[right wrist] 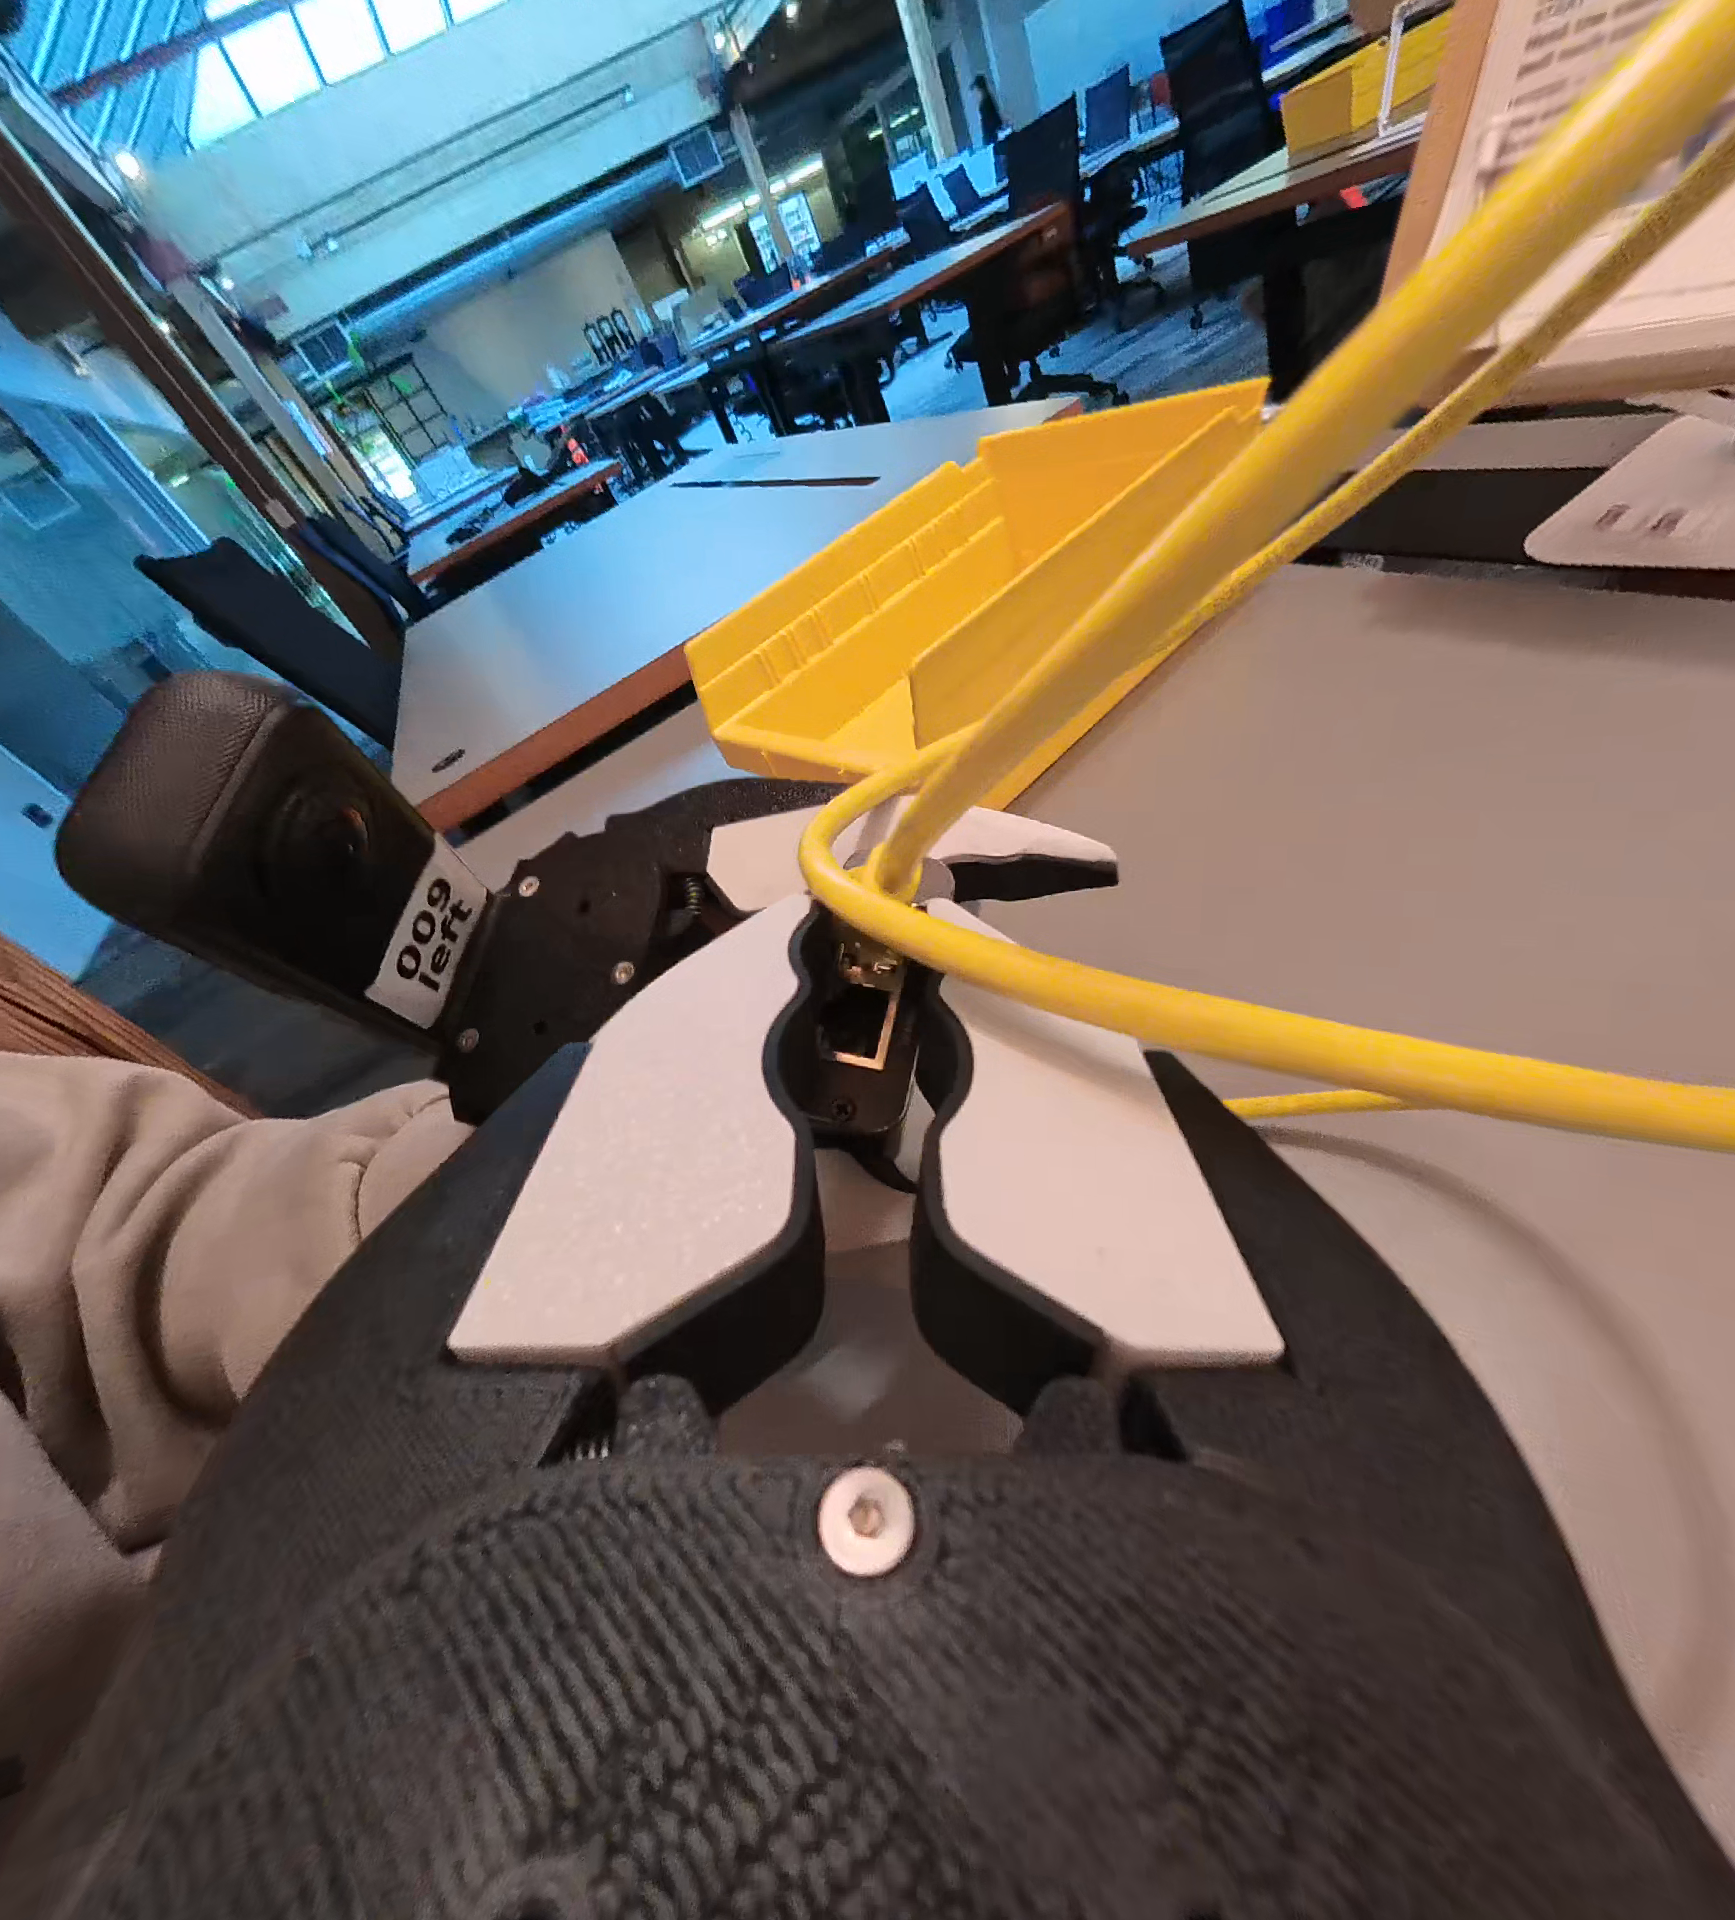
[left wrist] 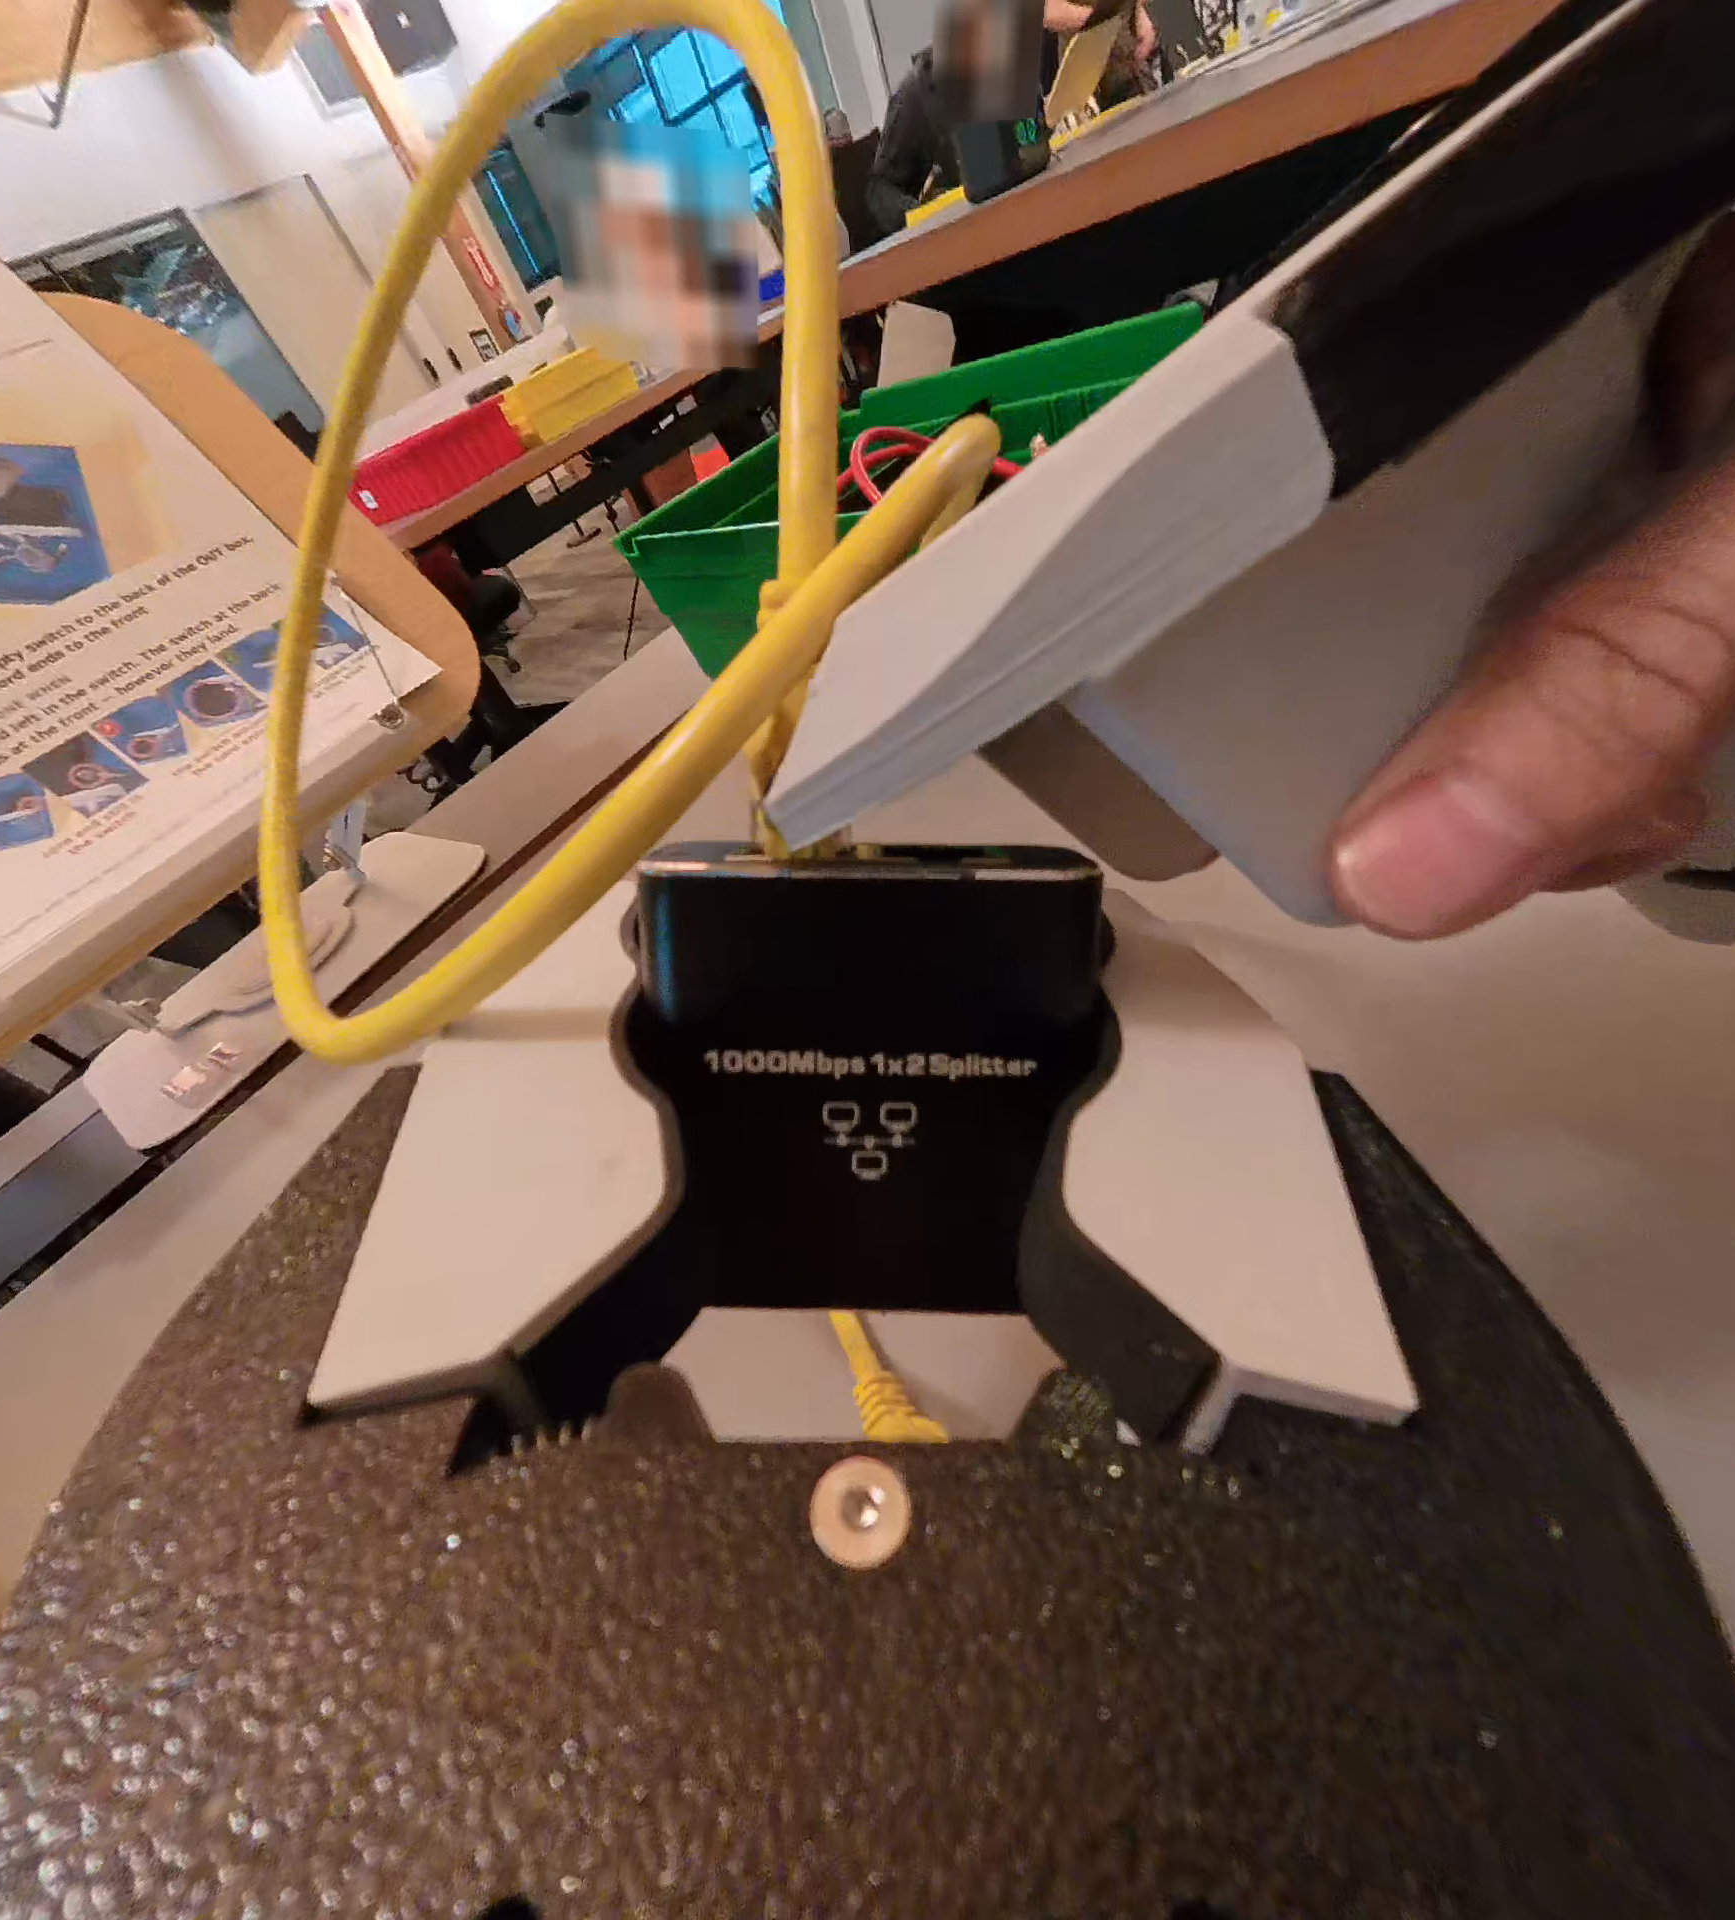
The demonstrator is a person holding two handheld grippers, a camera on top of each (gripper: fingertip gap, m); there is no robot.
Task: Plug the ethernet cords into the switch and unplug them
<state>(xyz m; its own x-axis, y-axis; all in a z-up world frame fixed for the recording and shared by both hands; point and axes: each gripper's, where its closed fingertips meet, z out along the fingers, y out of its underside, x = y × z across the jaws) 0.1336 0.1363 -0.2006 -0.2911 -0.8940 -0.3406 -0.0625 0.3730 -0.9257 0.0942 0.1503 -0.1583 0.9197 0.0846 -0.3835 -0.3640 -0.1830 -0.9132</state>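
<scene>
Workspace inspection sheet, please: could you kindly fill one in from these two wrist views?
Surface: grey table.
Job's things: black switch; at its far end one port holds a plug, the other port is empty.
Clutter: yellow bin; green bin with red wires; sheet on a stand.
Grippers: left gripper shut on the switch; right gripper at the plug, grip unclear.
Cables: yellow cord loops up from the plug; a yellow boot shows at the switch's near end.
Surroundings: office tables, chairs, people far off.
</scene>
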